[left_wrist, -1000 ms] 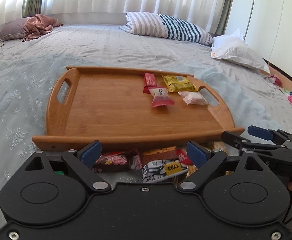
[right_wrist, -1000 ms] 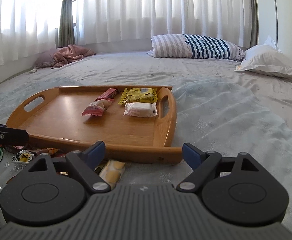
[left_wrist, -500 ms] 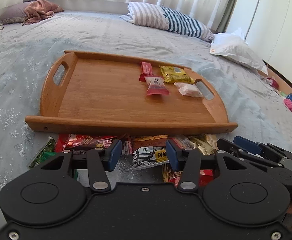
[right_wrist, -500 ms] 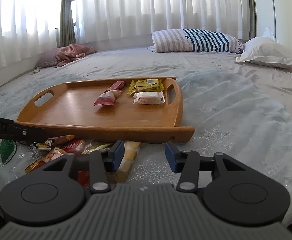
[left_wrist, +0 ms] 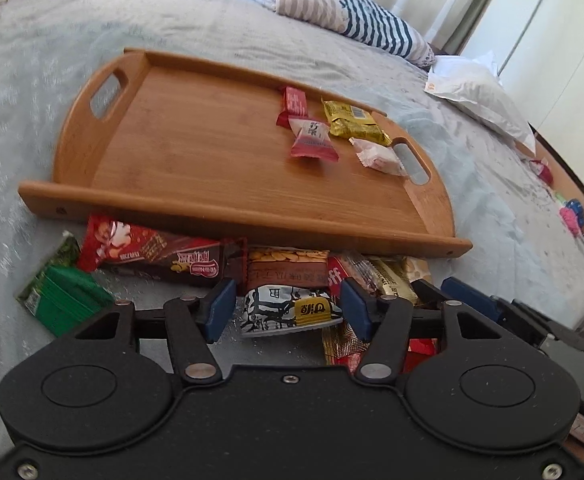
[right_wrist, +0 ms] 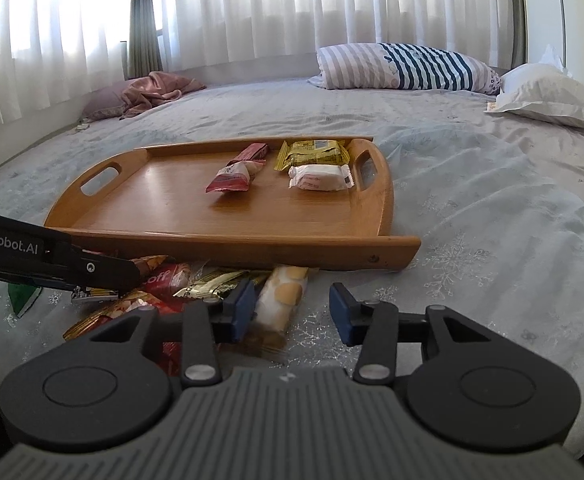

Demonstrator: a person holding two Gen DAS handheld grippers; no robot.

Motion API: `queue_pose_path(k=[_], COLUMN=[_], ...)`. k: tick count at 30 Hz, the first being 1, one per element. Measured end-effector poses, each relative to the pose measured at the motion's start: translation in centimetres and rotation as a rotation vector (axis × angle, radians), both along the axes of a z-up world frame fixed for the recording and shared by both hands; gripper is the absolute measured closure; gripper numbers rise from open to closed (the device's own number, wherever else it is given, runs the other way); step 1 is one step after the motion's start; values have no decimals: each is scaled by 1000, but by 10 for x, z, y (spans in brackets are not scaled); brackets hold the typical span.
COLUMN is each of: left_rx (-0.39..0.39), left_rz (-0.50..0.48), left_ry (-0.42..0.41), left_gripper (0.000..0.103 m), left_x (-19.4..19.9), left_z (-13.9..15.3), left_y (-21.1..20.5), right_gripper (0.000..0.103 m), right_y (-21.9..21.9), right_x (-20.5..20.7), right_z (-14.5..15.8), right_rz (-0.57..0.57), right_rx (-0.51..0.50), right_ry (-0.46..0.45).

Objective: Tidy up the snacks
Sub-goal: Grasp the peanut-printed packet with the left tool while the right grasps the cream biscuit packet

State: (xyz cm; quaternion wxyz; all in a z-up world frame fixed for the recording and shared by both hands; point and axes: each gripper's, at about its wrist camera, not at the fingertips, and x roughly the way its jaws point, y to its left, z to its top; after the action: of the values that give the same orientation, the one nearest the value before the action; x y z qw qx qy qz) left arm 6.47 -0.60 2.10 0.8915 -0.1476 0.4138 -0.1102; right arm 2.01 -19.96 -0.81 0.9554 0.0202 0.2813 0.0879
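- The left claw (left_wrist: 288, 310) hangs low over a heap of snack packets on the bed (left_wrist: 32, 80), just in front of the wooden tray (left_wrist: 220, 184).
- Its jaws have just been opening a little after narrowing; a black-and-white packet with a yellow label (left_wrist: 284, 310) lies between the blue pads, with a gap on either side, so nothing is pinched.
- Beside that packet lie a long red and brown bar (left_wrist: 152, 254), a green packet (left_wrist: 62, 294) and a brown packet printed with nuts (left_wrist: 288, 266).
- The right claw (right_wrist: 290, 310) is half spread, its jaws having just been closing; a pale biscuit packet (right_wrist: 282, 296) lies against its left pad, while the right pad stands clear over the bedspread.
- On the tray, near its right handle, four snacks already rest: a red bar (right_wrist: 252, 153), a pink packet (right_wrist: 232, 176), a yellow packet (right_wrist: 312, 153) and a white packet (right_wrist: 320, 178).
- A striped pillow (right_wrist: 404, 66) and a white pillow (right_wrist: 552, 96) lie at the far side of the bed.
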Motion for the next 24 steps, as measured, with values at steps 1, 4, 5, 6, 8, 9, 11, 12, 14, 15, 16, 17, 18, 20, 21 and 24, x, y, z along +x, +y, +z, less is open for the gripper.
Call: queue_pose_path(k=[1, 4, 5, 6, 8, 9, 11, 12, 14, 15, 16, 17, 18, 20, 21, 24], left_rx=[-11, -30, -26, -14, 8, 17, 29, 32, 42, 50, 60, 68, 73, 76, 77, 76], left_rz=[1, 3, 4, 1, -5, -8, -16, -19, -21, -21, -21, -21, -21, -22, -24, -38], left_ry=[5, 14, 12, 4, -14, -21, -34, -40, -53, -61, -69, -76, -82, -89, -91, -88], left_gripper=[48, 57, 59, 60, 60, 60, 60, 60, 61, 61, 61, 61, 61, 61, 61, 61], left_x=[1, 3, 3, 2, -1, -2, -5, -6, -7, -8, -8, -9, -9, -9, -9, -9], left_z=[-1, -2, -1, 0, 2, 3, 6, 8, 11, 12, 13, 14, 15, 17, 18, 17], left_y=[1, 4, 4, 3, 0, -1, -3, -4, -5, -6, -7, -8, -9, -9, -10, -10], right_gripper=[53, 53, 53, 53, 53, 53, 54, 54, 56, 57, 58, 59, 63, 70, 73, 75], right_y=[-1, -1, -1, -1, 0, 0, 0, 0, 1, 1, 3, 3, 4, 5, 5, 6], right_x=[0, 0, 0, 0, 1, 1, 3, 4, 5, 6, 6, 5, 5, 6, 5, 4], right_z=[0, 0, 0, -1, -1, -1, -1, -2, -3, -4, -4, -4, -4, -4, -3, -2], right_rz=[-1, 2, 2, 3, 6, 7, 11, 14, 19, 19, 22, 24, 25, 29, 23, 20], right_rx=[6, 7, 6, 4, -1, -1, 1, 2, 8, 10, 6, 4, 4, 5, 0, -2], right_ry=[4, 7, 7, 7, 7, 8, 13, 16, 24, 25, 23, 20, 20, 22, 19, 16])
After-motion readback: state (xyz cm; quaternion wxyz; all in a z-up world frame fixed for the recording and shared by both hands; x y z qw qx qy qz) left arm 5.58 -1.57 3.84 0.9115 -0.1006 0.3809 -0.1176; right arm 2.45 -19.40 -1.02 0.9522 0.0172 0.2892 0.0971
